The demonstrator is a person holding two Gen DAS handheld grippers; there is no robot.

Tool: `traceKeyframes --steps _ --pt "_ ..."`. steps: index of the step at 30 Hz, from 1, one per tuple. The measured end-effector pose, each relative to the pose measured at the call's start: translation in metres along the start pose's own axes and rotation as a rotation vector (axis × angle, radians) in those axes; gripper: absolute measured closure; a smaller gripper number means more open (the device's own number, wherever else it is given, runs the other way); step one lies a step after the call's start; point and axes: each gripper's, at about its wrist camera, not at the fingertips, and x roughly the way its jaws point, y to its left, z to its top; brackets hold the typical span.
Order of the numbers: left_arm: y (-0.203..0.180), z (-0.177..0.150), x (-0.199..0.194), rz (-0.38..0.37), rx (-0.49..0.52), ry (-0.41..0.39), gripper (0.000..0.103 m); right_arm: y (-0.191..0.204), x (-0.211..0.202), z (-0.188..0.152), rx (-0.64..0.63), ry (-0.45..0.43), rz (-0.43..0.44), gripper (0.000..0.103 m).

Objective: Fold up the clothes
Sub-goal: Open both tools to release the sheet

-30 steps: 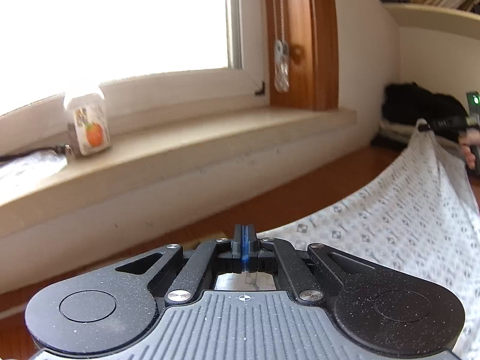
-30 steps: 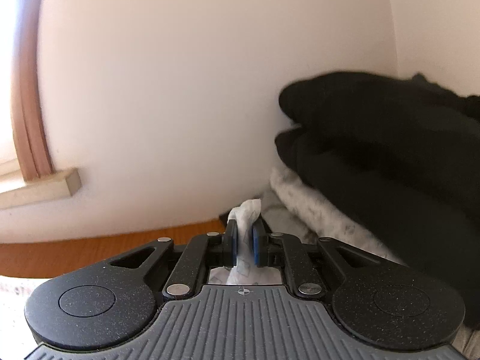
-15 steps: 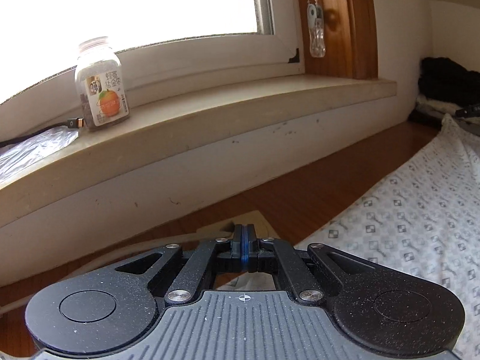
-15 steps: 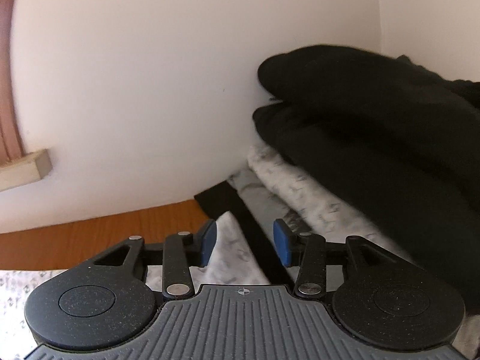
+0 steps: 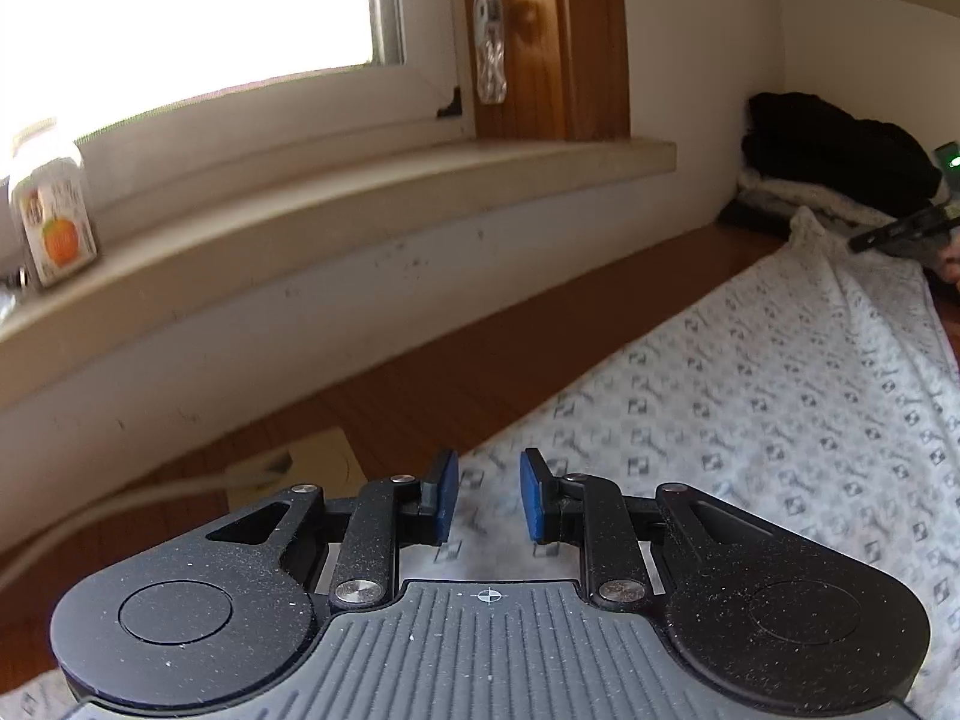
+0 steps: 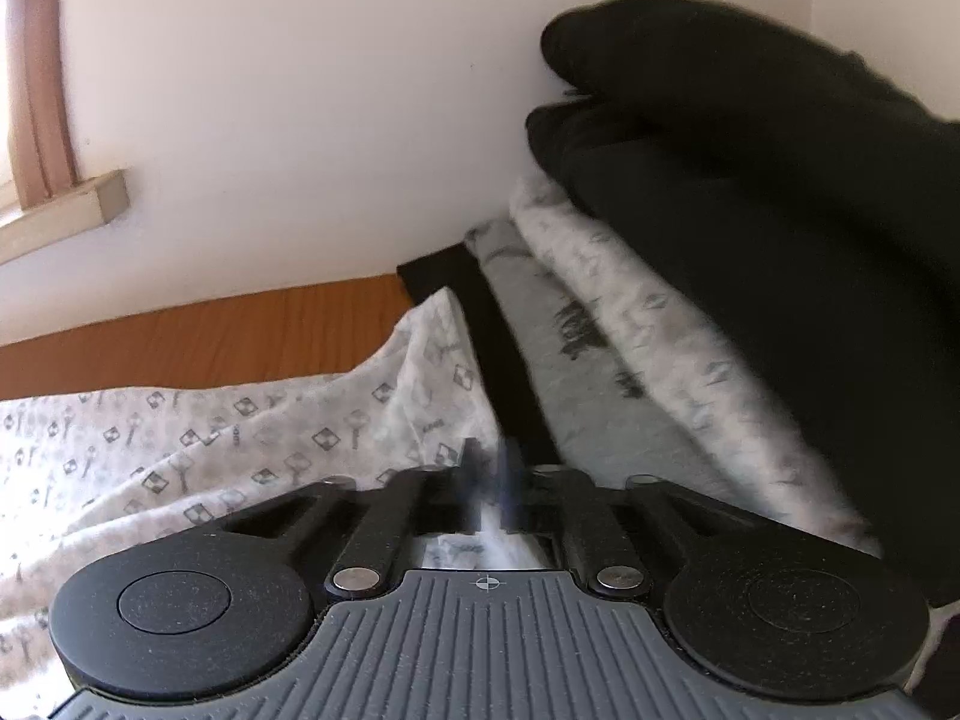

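A white cloth printed with small grey diamonds and keys (image 5: 780,396) lies spread on the brown wooden counter (image 5: 480,372). The left gripper (image 5: 489,495) hovers over its near edge, jaws parted and empty. The right gripper (image 6: 487,489) is blurred at the far corner; its jaws look nearly closed, grip uncertain. A stack of folded black and grey clothes (image 6: 720,228) sits just beyond, against the white wall (image 6: 300,90).

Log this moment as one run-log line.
task: fold clothes | left gripper: open over patterned cloth | right gripper: blurred, state unclear, at cloth corner | folded stack: beside wall
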Motion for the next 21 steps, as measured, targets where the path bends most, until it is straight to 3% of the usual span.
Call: traceKeyframes --steps 4,8,11,12,13,18,20,21 --pt "0.005 0.0 0.004 -0.011 -0.029 0.019 0.078 -0.015 -0.035 0.002 0.01 -0.062 -0.031 0.099" --pt "0.005 -0.001 0.006 0.001 -0.028 0.037 0.078 -0.015 -0.037 -0.004 -0.017 -0.023 -0.022 0.097" --pt "0.003 -0.002 0.006 0.012 -0.014 0.038 0.078 -0.019 -0.05 -0.014 0.011 -0.013 0.004 0.071" --pt "0.003 -0.002 0.006 0.015 -0.011 0.038 0.078 -0.02 -0.054 -0.018 0.022 -0.015 0.02 0.058" --pt "0.003 -0.002 0.006 0.016 -0.011 0.038 0.078 -0.021 -0.057 -0.021 0.022 -0.012 0.031 0.057" --pt "0.003 -0.003 0.006 0.018 -0.01 0.039 0.077 -0.026 -0.069 -0.036 0.018 0.004 0.085 0.057" --pt "0.001 -0.002 0.006 0.024 0.0 0.039 0.077 -0.028 -0.074 -0.042 0.016 0.011 0.107 0.062" --pt "0.0 -0.002 0.006 0.027 0.003 0.039 0.076 -0.029 -0.077 -0.045 0.015 0.015 0.118 0.096"
